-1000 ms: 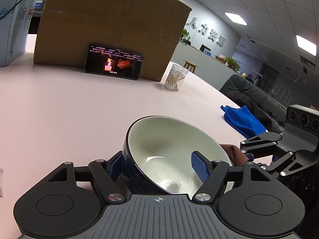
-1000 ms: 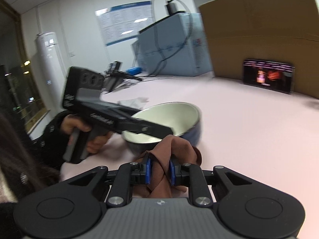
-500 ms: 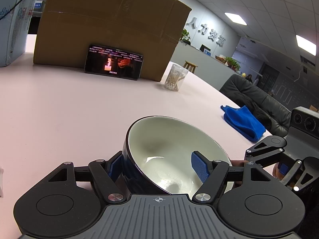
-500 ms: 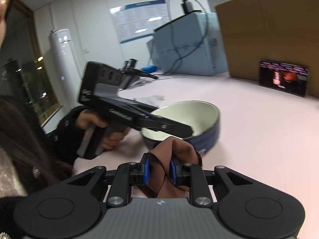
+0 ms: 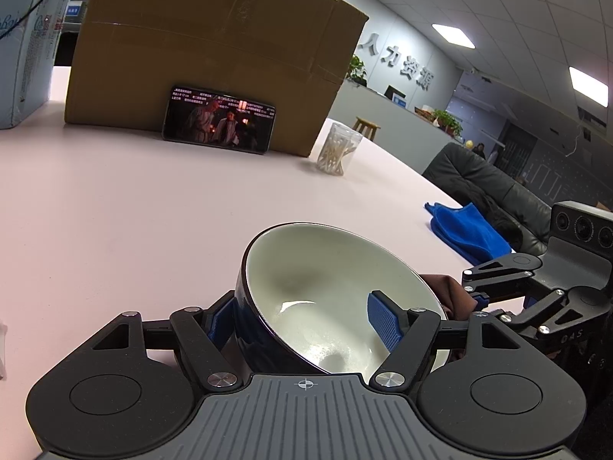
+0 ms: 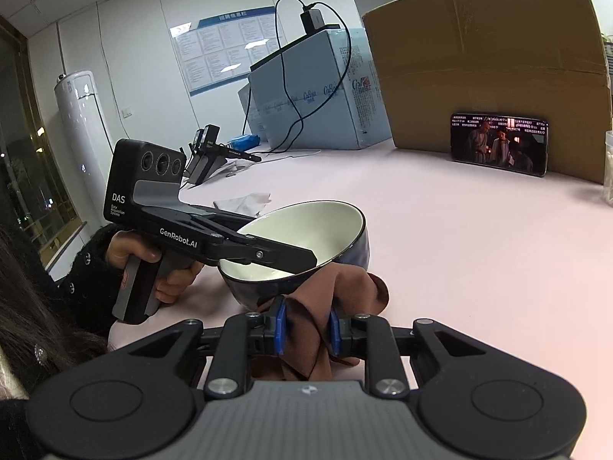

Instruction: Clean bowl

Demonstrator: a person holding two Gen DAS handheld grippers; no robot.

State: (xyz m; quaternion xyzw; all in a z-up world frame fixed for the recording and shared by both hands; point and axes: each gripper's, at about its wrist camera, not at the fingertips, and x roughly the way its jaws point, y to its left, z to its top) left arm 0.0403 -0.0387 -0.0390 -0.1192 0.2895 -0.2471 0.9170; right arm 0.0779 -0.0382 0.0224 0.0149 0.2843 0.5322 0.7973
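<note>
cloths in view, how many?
2: a brown cloth clamped in the right gripper, touching the bowl's outside; a blue cloth at the table's edge.

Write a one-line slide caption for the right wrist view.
Right tongs press a brown cloth against the outside of a tilted blue bowl that the left tongs grip by its rim above a pink table.

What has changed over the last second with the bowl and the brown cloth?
The right gripper backed off from the bowl half a second ago, then came back in; its brown cloth now lies against the bowl's dark outer wall, below the rim. No grip changed: the left gripper stays clamped over the bowl's rim, one finger inside and one outside, and the right stays shut on the cloth. The bowl stays tilted.
</note>
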